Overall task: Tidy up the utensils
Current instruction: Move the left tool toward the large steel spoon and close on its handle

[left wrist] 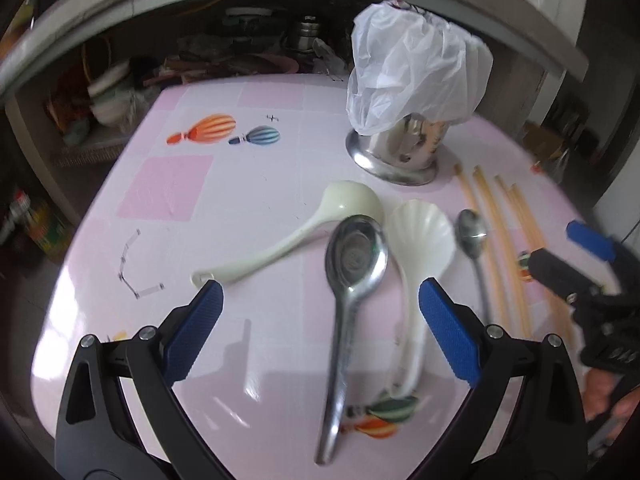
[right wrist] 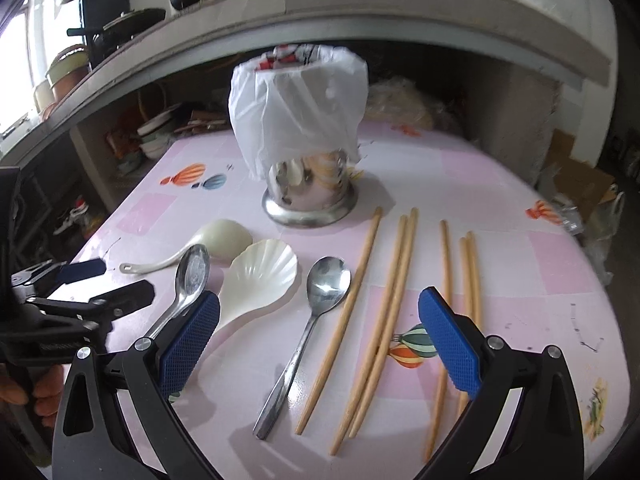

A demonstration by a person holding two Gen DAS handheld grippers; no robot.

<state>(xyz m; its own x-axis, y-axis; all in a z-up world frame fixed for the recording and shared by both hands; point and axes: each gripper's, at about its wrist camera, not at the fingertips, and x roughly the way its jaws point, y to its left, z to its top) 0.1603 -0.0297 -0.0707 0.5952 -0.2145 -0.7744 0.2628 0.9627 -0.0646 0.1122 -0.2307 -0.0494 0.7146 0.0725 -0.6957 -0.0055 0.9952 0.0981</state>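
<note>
On the pink table lie a cream ladle (left wrist: 320, 220) (right wrist: 216, 244), a large steel spoon (left wrist: 352, 272) (right wrist: 192, 276), a white shell-shaped spoon (left wrist: 420, 232) (right wrist: 264, 276), a small steel spoon (left wrist: 474, 236) (right wrist: 320, 296) and several wooden chopsticks (right wrist: 384, 308) (left wrist: 504, 240). A steel holder (left wrist: 404, 152) (right wrist: 308, 196) covered with a white plastic bag (left wrist: 416, 72) (right wrist: 296, 116) stands behind them. My left gripper (left wrist: 320, 320) is open above the large spoon's handle. My right gripper (right wrist: 320, 336) is open above the small spoon and chopsticks.
A grey shelf (right wrist: 360, 12) with pots and bowls runs behind the table. Boxes and bags (right wrist: 584, 196) sit on the floor to the right. The table's front edge (left wrist: 52, 360) curves close to me.
</note>
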